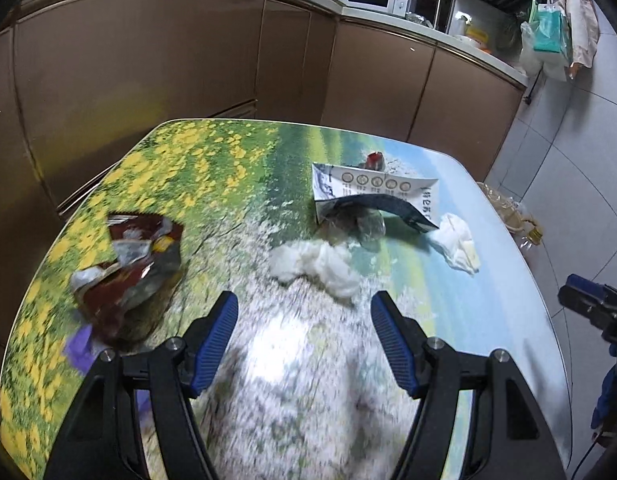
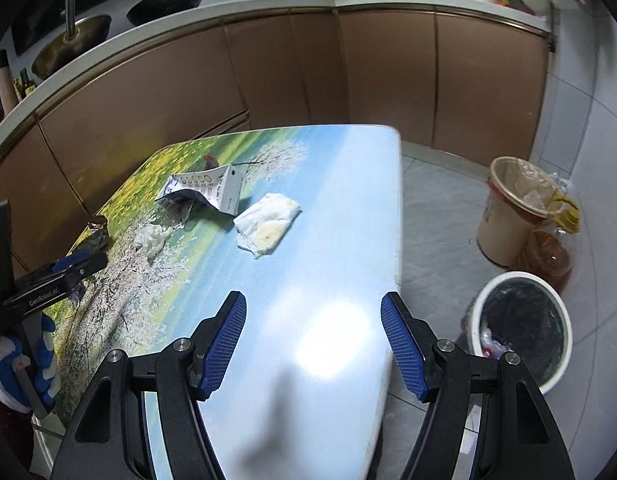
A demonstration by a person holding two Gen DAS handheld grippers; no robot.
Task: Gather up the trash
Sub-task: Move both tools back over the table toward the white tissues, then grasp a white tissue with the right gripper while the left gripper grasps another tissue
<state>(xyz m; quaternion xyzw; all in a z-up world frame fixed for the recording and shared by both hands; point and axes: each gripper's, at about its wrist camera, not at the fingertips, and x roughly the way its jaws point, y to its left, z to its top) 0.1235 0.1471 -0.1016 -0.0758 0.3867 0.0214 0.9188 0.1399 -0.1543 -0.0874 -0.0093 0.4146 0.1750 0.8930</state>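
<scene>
The trash lies scattered on the desk (image 1: 488, 240), whose top is printed with a meadow of yellow flowers and blue sky. A crumpled dark-red snack wrapper (image 1: 128, 276) sits toward nine o'clock from the left tongs (image 1: 304, 312). A wad of white tissue (image 1: 320, 264) lies just past their tips at twelve o'clock, apart from them. Beyond it, at about one o'clock, a torn white carton (image 1: 372, 188) stands tented over some clear plastic film (image 1: 360, 224), with a small red-capped thing (image 1: 375, 160) behind it. A stained, folded napkin (image 1: 456, 248) lies at two o'clock, just beside the carton's corner.

The left tongs are spread wide with nothing between the blue pads (image 1: 216, 340), tilted downward over the desk's near half and touching nothing. The view there is smeared with motion.

The right tongs (image 2: 312, 316) are likewise spread and empty, pointing downward above the desk's bare blue corner. From them the napkin (image 2: 268, 224) lies toward eleven o'clock, well apart, the carton (image 2: 212, 192) farther along the same line. At their nine o'clock the left tongs (image 2: 68, 268) show, held in a hand wearing a blue and white glove (image 2: 40, 364).

On the floor, at three o'clock from the right tongs, stands a white bin (image 2: 520, 328) with a dark liner; behind it a beige bin (image 2: 512, 208) with a clear liner.
</scene>
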